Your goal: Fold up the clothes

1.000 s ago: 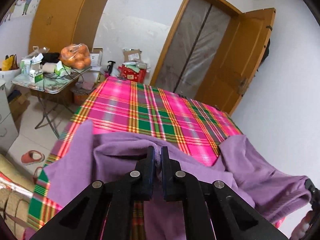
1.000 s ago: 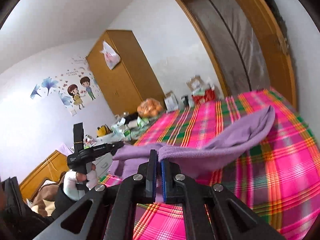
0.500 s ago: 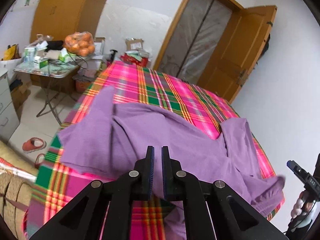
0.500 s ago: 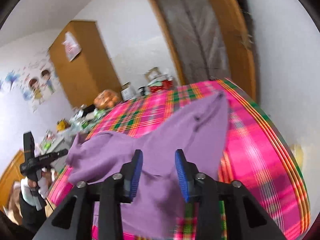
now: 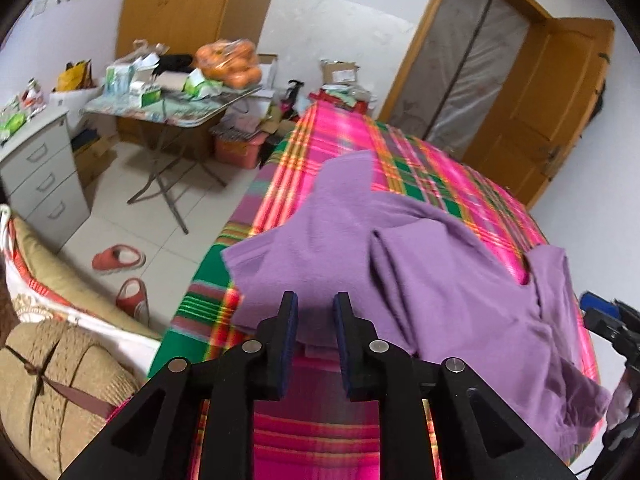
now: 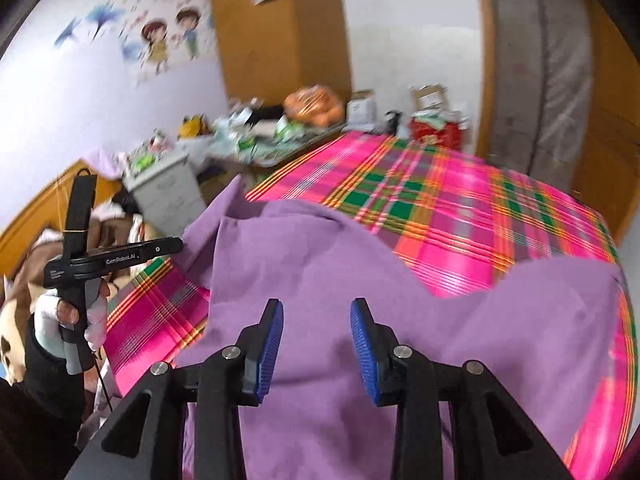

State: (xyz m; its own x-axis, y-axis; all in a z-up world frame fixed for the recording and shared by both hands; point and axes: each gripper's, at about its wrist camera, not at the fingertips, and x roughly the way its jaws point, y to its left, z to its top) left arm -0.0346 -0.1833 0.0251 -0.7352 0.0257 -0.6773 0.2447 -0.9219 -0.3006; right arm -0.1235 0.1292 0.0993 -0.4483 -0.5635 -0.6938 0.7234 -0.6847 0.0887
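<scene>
While the left gripper [image 5: 313, 316] is opening, empty, the purple garment [image 5: 420, 280] lies spread ahead of and right of it on the plaid bedspread [image 5: 420, 160], running crosswise. Its near hem hides behind the fingers. The right gripper [image 6: 316, 326] hovers wide, empty, above it.

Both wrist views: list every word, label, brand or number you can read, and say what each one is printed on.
"GenRobot.AI": white lettering, slightly blurred, on the black handheld left gripper in the right wrist view.
Smaller white print on the same gripper's body: too small to read.
Labels on the brown cardboard boxes beyond the pink plaid bed: too small to read.
Green and white packets on the folding table: blurred, unreadable.
Cartoon wall stickers: no legible words.
</scene>
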